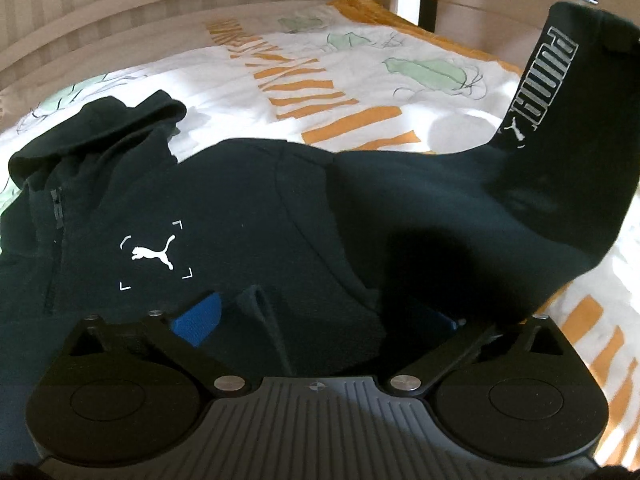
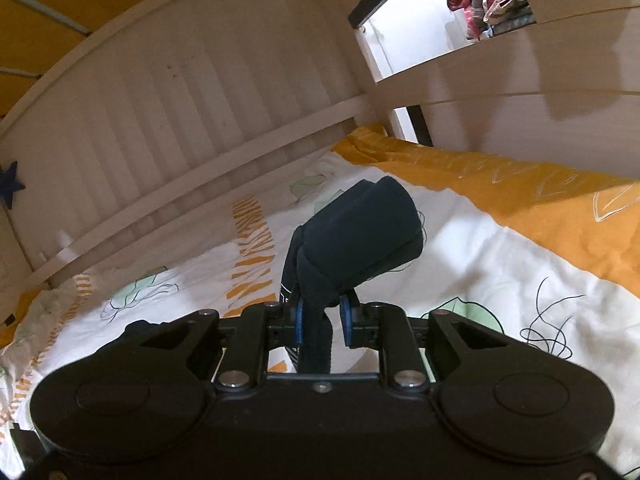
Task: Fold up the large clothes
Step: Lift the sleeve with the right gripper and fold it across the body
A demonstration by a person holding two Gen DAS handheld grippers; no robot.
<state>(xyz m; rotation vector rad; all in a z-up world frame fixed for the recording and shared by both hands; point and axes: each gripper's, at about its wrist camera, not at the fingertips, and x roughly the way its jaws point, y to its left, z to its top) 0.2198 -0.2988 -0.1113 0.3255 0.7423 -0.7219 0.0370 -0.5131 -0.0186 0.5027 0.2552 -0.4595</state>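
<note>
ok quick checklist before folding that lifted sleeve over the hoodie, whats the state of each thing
1. Right tongs shut on the sleeve: ok, dark fabric is pinched between the blue pads.
2. Sleeve lifted off the bedspread: ok, it rises towards the upper right.
3. Left tongs open: ok, blue pads stand wide apart.
4. Left tongs holding fabric: not ok, a fold of hoodie sits between the pads, ungripped.
5. Hoodie body lying flat: not ok, hood end is rumpled.
6. Other sleeve's position: cannot tell.
</note>
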